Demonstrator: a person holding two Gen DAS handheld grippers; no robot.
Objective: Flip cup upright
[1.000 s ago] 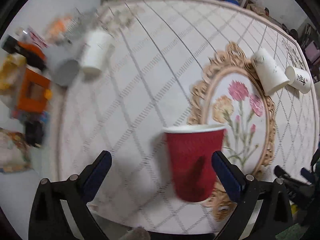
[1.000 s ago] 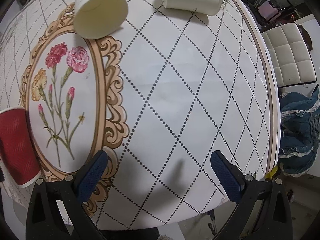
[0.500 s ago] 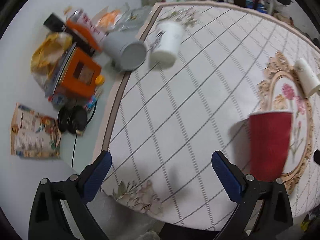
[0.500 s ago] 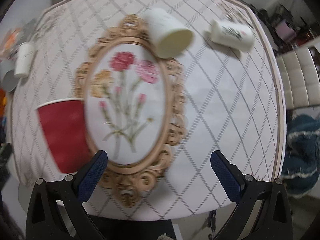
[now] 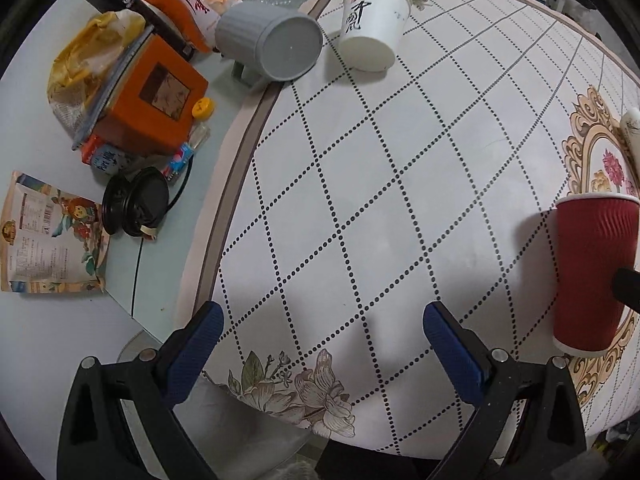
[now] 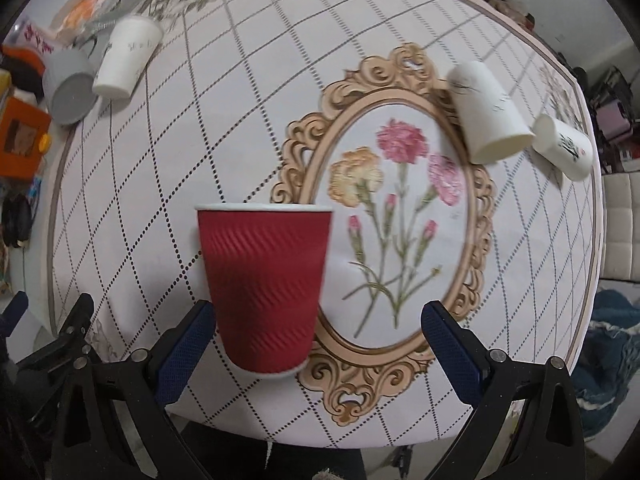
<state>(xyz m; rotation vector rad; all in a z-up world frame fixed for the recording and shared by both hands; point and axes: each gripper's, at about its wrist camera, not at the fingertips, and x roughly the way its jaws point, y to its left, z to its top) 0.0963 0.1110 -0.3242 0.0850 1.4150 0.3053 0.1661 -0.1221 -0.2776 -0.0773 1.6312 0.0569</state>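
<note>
A red ribbed paper cup (image 6: 266, 288) stands upright on the patterned tablecloth, just ahead of my right gripper's left finger; it also shows at the right edge of the left wrist view (image 5: 592, 272). My right gripper (image 6: 318, 344) is open and empty. My left gripper (image 5: 320, 340) is open and empty over the near table edge. A white paper cup with black writing (image 5: 372, 30) lies on its side at the far left. Two more white cups (image 6: 486, 118) (image 6: 566, 146) lie on their sides at the far right.
A grey cup (image 5: 272, 44) lies on its side off the cloth's edge. An orange box (image 5: 150, 94), a yellow bag (image 5: 86, 60), black headphones (image 5: 134, 202) and a printed packet (image 5: 48, 236) clutter the left side. A white chair (image 6: 620, 224) stands at the right.
Both views have swung left. The red cup has moved to the right edge of the left wrist view and to the lower centre of the right wrist view. Both grippers stay open.
</note>
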